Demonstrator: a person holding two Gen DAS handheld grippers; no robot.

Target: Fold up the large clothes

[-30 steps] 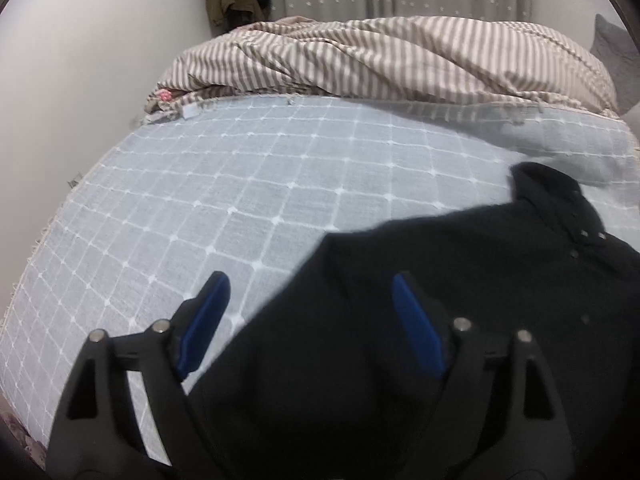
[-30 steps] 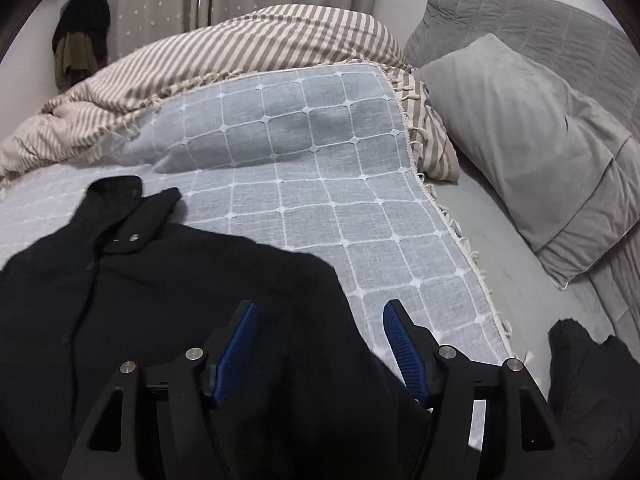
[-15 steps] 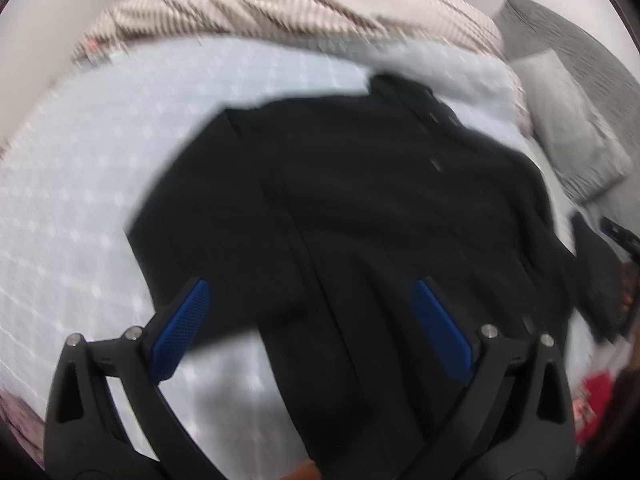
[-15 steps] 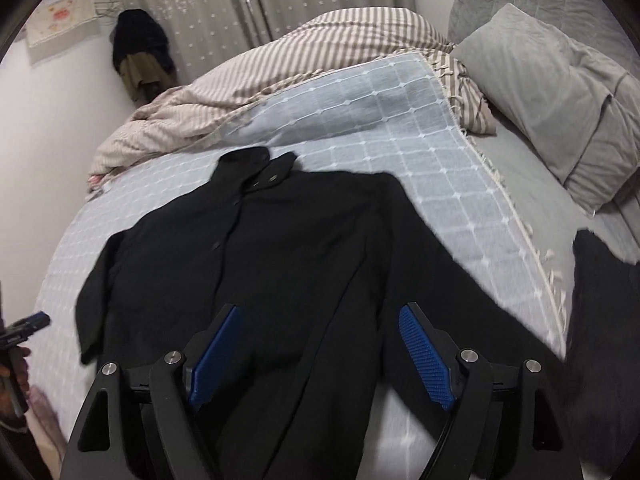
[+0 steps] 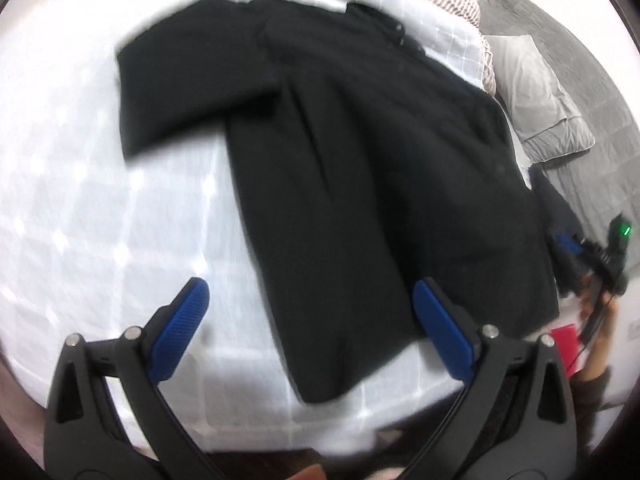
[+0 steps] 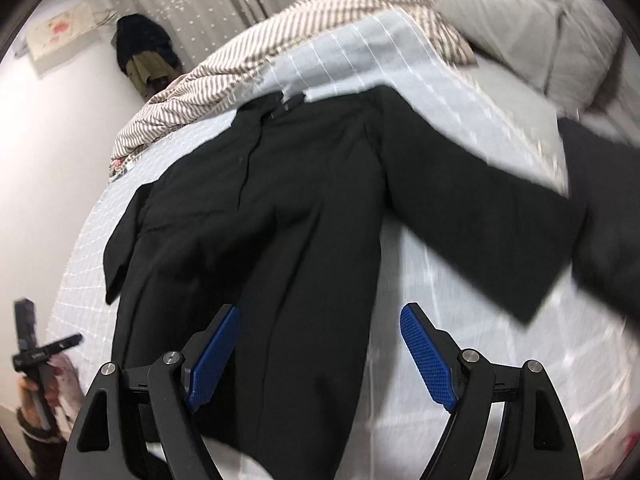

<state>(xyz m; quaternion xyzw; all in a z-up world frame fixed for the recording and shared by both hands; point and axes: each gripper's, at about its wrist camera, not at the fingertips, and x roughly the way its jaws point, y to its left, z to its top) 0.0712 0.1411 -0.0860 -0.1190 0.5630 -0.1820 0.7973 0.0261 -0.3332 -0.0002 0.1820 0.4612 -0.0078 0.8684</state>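
Observation:
A large black coat lies spread flat on the bed's pale checked cover, collar at the far end and hem nearest me. Its one sleeve angles out to the left. My left gripper hangs open above the hem's left part, with nothing between its blue pads. In the right wrist view the coat fills the middle, and its other sleeve stretches right. My right gripper stands open over the lower right edge of the coat, pads clear of the cloth.
A striped duvet is bunched at the bed's far end. Grey pillows lie at the right. Another dark garment sits by the right sleeve. A hand holds the other gripper at the picture edge. Clothes hang by the curtain.
Both grippers have drawn back from the coat's shoulders to its hem end and tipped downward, so the whole coat now shows. Both pairs of jaws stand wider than a second ago.

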